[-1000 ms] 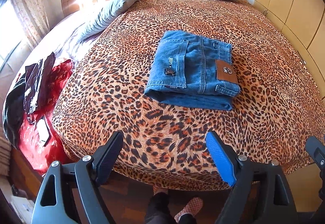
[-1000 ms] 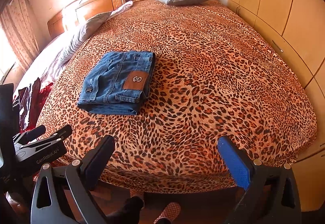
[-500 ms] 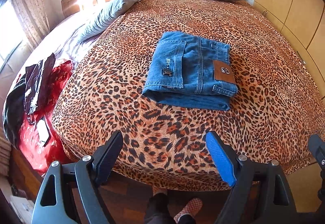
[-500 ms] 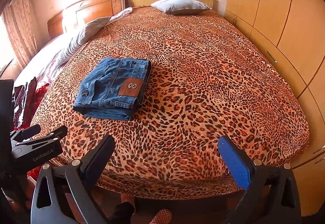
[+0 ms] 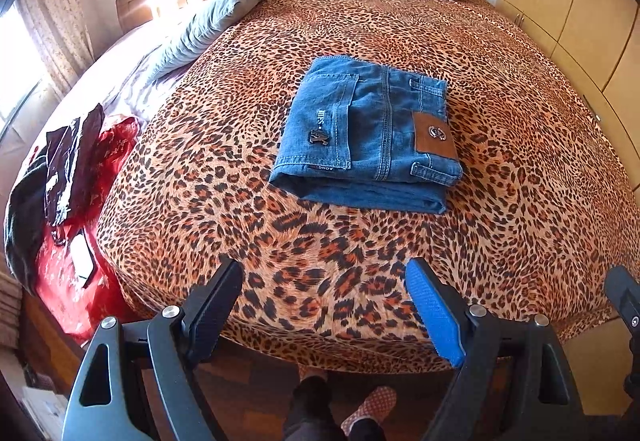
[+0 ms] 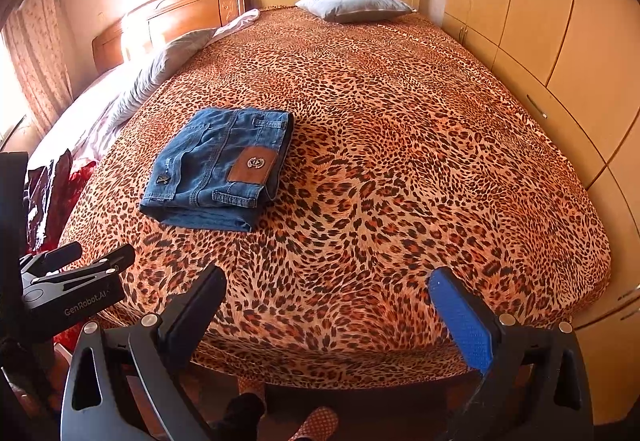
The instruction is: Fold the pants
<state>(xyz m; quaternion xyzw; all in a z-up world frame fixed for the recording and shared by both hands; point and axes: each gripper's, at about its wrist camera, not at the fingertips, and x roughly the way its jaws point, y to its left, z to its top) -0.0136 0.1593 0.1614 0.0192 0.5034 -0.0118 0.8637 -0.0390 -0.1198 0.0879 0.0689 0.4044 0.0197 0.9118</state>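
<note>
Jeans (image 5: 366, 139) lie folded into a compact blue rectangle on the bed (image 5: 520, 201), toward its left half and nearer the foot than the pillows. A brown leather patch (image 5: 434, 133) faces up on the top layer, and the folded edges stack at the near side. I hold both tools back past the foot of the bed, above the floor, well apart from the jeans. My left tool (image 5: 324, 305) points forward at the bed with its fingers spread wide, nothing between them. My right tool (image 6: 326, 311) sits level beside it, fingers equally wide apart and empty. From the right view I see the left tool's body at the left edge. Feet in patterned slippers (image 5: 370, 411) show below.
</note>
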